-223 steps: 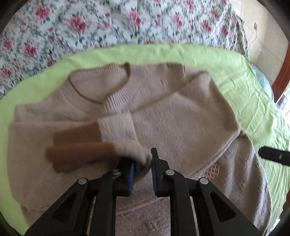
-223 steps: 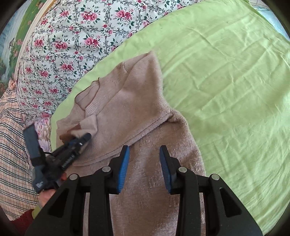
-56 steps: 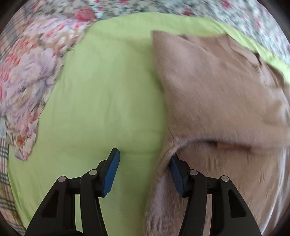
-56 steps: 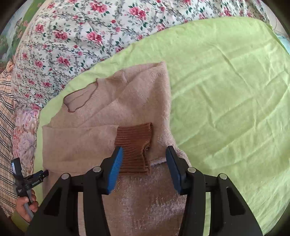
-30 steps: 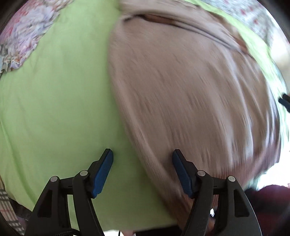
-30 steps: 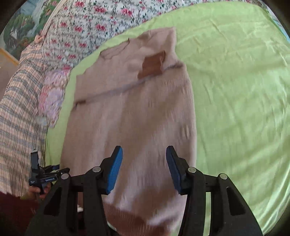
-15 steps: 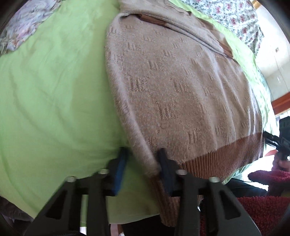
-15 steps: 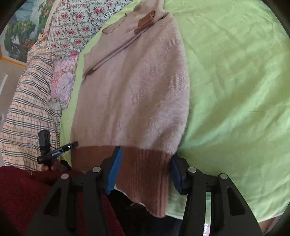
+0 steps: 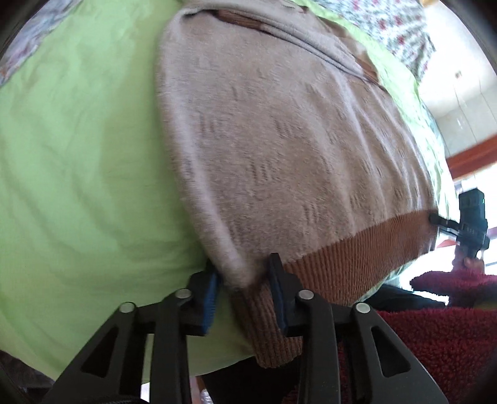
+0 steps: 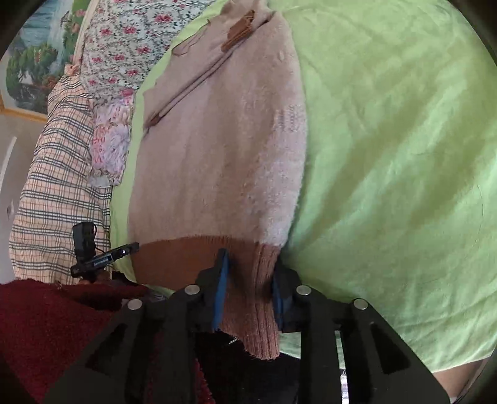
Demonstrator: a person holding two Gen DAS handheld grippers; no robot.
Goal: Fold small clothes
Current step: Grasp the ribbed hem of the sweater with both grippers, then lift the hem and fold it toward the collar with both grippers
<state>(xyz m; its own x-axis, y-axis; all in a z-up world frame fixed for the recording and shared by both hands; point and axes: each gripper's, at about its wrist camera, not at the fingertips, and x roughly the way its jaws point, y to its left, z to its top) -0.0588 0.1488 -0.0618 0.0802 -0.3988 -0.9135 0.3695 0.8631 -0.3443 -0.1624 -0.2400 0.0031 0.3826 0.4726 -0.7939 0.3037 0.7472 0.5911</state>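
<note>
The beige sweater (image 9: 295,149) lies flat on the green sheet (image 9: 77,140), with both sleeves already folded across the chest, so that the brown cuffs (image 10: 239,28) rest near the collar at the far end. The brown ribbed hem (image 10: 192,258) is the near end and it hangs a little over the edge of the bed, close to the person's red sleeve (image 9: 435,335).

Each tong takes one corner of this hem. The left gripper (image 9: 243,295) has the left corner between its blue pads; its jaws have just been opening a little, and the knit bunched there fills the gap and touches both pads, so I judge that it pinches the corner. The right gripper (image 10: 248,289) has the right corner between its pads in the same way; its jaws have just been closing, and the ribbed cloth is pressed between them.

Holding the two corners at once seems to serve the next fold (probably the hem goes up and over toward the collar), because it keeps the edge straight. The floral cover (image 10: 124,37) and the checked cloth (image 10: 52,192) lie beyond the sheet.
</note>
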